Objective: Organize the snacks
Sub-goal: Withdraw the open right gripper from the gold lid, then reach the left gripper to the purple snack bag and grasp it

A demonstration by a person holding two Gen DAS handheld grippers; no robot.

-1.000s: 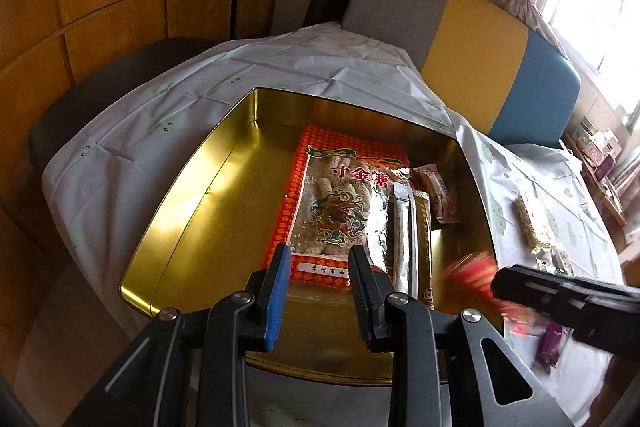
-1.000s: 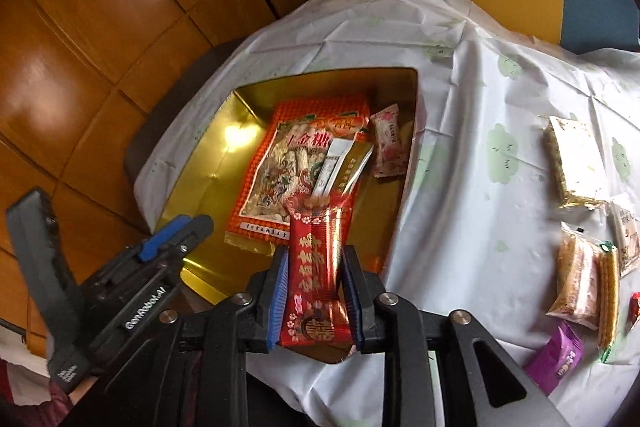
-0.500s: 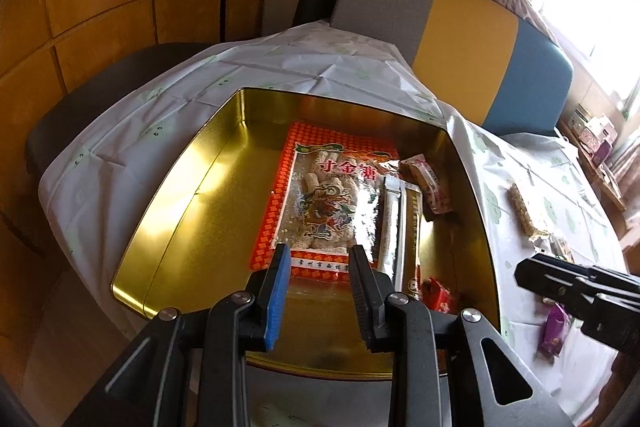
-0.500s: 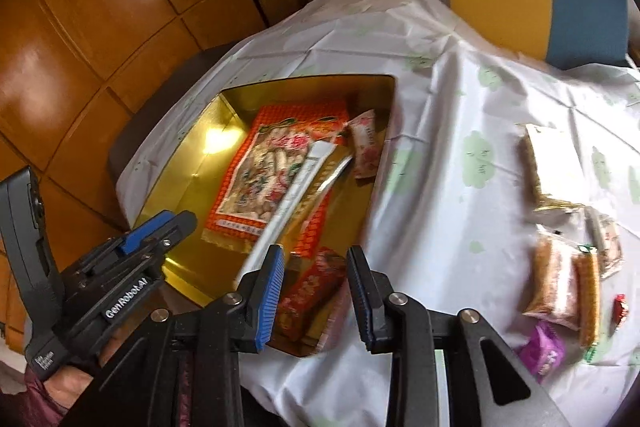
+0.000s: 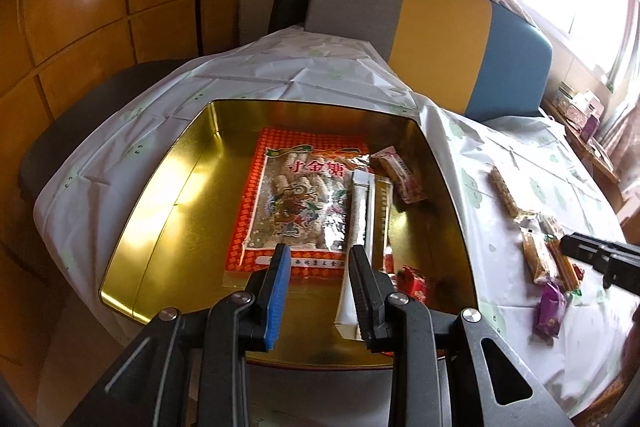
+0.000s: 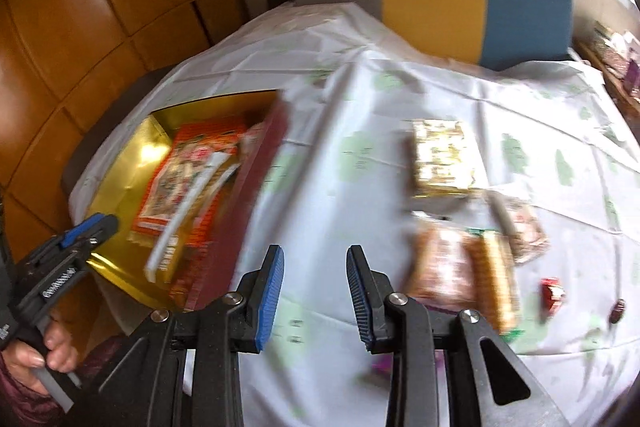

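A large orange-bordered candy bag [image 5: 298, 203] is lying flat in the middle of the gold tin [image 5: 160, 211], with two long stick packets [image 5: 362, 215] resting along its right edge, a pink wrapped sweet [image 5: 398, 173] leaning toward the tin's far right corner and a small red packet [image 5: 416, 281] sitting by the near right wall. The tin is standing on the white tablecloth [image 5: 304, 75]. Well apart to the right, loose snacks are lying on the cloth: a pale crisp bar [image 6: 442, 157], two brown bars [image 6: 464, 267], a purple sweet [image 5: 552, 309] and a tiny red sweet [image 6: 552, 297], all blurred in the right wrist view. The left gripper [image 5: 318, 279] is hovering over the tin's near edge, jaws parted and gripping nothing. The right gripper [image 6: 316, 281] is hanging over bare cloth between tin and loose snacks, jaws likewise spread and empty
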